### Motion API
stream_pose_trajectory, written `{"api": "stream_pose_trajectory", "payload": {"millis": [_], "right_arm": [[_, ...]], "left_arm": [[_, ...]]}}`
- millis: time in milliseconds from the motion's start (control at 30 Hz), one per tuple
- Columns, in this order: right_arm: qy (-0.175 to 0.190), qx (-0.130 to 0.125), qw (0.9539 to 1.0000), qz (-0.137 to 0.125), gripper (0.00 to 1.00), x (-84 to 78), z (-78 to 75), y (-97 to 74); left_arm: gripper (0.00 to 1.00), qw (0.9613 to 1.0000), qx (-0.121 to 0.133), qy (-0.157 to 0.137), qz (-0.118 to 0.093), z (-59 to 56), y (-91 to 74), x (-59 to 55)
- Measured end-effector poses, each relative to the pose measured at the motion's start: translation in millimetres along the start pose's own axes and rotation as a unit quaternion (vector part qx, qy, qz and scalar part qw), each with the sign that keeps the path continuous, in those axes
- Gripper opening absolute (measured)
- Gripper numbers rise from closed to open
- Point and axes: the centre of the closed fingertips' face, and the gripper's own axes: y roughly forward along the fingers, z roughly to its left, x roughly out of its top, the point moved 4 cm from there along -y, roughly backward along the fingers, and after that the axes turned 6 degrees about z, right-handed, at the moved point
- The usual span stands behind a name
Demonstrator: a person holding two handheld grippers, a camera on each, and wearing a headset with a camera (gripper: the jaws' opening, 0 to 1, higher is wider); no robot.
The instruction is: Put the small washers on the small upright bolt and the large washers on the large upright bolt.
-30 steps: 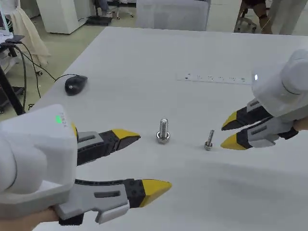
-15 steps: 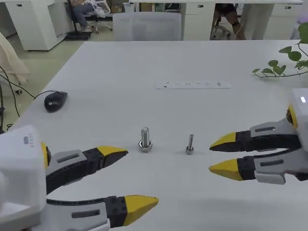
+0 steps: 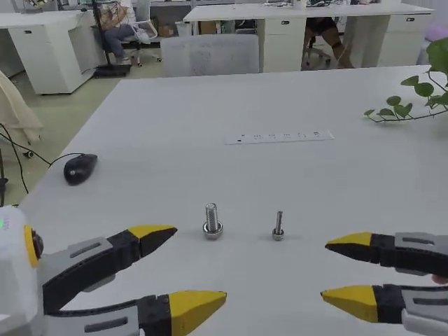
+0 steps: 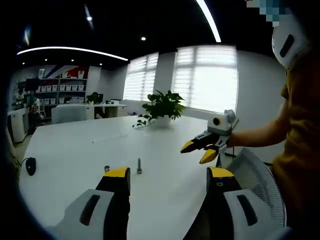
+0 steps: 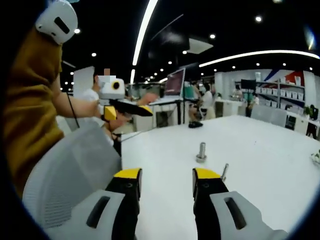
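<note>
Two bolts stand upright on the white table (image 3: 175, 140). The large bolt (image 3: 212, 220) is on the left and the small bolt (image 3: 278, 227) on the right, each with a wider ring at its base. My left gripper (image 3: 182, 267) is open and holds nothing, near and left of the large bolt. My right gripper (image 3: 334, 269) is open and holds nothing, near and right of the small bolt. In the left gripper view, the large bolt (image 4: 107, 169) and small bolt (image 4: 139, 166) stand beyond my left gripper (image 4: 169, 175). In the right gripper view, both bolts (image 5: 201, 151) (image 5: 225, 171) stand past my right gripper (image 5: 166, 175).
A black mouse (image 3: 80, 168) with a cable lies at the table's left. A white power strip (image 3: 280, 136) lies behind the bolts. A plant sprig (image 3: 413, 98) reaches in at the right edge. A grey chair (image 3: 210, 54) stands at the far side.
The head camera has tilted up. Both grippers have drawn back toward me, and the right one now sits farther from the small bolt. Both stay open. The bolts have not moved.
</note>
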Motion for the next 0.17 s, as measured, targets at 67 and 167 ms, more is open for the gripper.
{"api": "stream_pose_trajectory", "payload": {"millis": [67, 167], "right_arm": [[0.009, -0.009, 0.9999, 0.0, 0.48, -3.5, -1.0, -3.1], [0.019, -0.017, 0.9996, -0.012, 0.48, -2.8, -1.4, -9.1]], "left_arm": [[0.62, 1.0, -0.001, -0.003, 0.002, -1.9, -1.0, -2.1], [0.63, 0.9998, -0.002, -0.014, 0.014, -2.3, -0.1, -8.6]]}}
